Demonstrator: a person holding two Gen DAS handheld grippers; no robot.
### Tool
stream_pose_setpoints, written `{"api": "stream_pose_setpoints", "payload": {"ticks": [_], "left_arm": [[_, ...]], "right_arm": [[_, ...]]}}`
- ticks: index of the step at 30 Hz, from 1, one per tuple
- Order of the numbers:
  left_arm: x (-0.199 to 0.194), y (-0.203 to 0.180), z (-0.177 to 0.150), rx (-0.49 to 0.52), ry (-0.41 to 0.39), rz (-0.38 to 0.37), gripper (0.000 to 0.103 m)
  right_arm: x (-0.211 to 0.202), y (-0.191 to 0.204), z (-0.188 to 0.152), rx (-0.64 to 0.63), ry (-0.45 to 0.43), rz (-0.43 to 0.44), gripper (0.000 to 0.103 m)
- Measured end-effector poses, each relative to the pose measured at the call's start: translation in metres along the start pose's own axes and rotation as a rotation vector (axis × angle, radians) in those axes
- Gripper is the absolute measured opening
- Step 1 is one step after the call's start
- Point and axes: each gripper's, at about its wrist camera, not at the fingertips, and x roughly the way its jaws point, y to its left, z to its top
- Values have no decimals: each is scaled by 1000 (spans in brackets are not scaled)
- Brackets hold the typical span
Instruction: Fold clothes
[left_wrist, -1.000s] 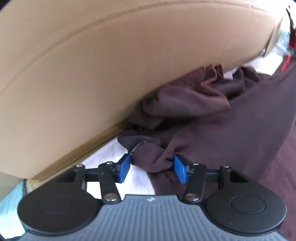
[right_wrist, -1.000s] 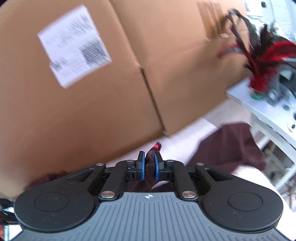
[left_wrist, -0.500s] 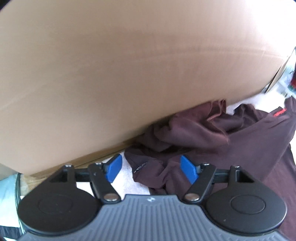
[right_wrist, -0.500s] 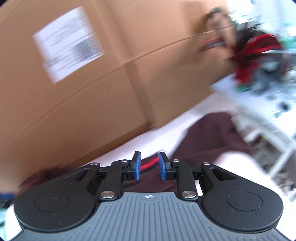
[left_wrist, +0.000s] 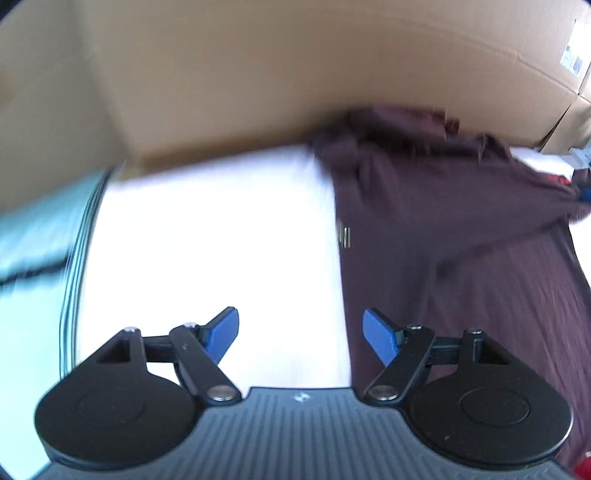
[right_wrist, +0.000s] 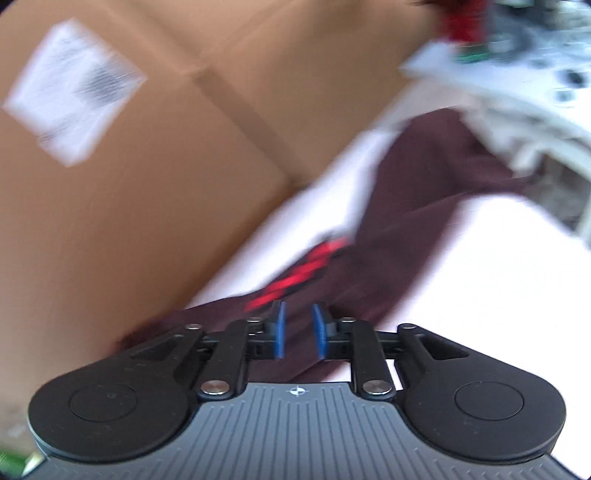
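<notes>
one dark maroon garment (left_wrist: 461, 236) lies spread on the white worktop (left_wrist: 214, 236), its bunched end against the cardboard box (left_wrist: 295, 74) at the far edge. i've let its sleeve go: my left gripper (left_wrist: 301, 334) now stands wide and empty over bare worktop. my right gripper (right_wrist: 298, 329), narrow, is closing with cloth between the pads, not yet pinched. next fold needs fresh grips.

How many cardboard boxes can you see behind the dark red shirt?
2 at least: a large box with a white label, and another beside it on the right; more may lie outside the blurred views.
</notes>
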Motion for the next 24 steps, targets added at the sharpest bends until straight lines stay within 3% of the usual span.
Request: {"api": "stream_pose_setpoints", "payload": {"ticks": [2, 4, 5, 6, 10, 13, 16, 20, 24], "left_arm": [[-9, -4, -24, -21, 18, 28, 76], [-18, -9, -48, -36, 35, 58, 76], [-22, -11, -60, -44, 44, 73, 76], [-28, -13, -70, -53, 44, 92, 76], [-57, -19, -114, -140, 30, 158, 78], [-79, -26, -148, -215, 20, 198, 81], [-89, -33, -170, -258, 13, 223, 80], [-93, -32, -186, -292, -19, 210, 80], [-85, -17, -198, -339, -37, 135, 80]], "right_arm": [[8, 13, -7, -57, 65, 24, 26], [17, 14, -10, -94, 73, -48, 33], [17, 9, -10, -85, 68, -94, 29], [17, 5, -9, -76, 64, -134, 11], [8, 3, -8, -41, 109, -50, 20], [11, 24, -27, -99, 256, 101, 24], [15, 55, -71, -184, 410, 182, 24], [12, 97, -136, -303, 576, 219, 24], [-1, 126, -178, -375, 634, 206, 27]]}}
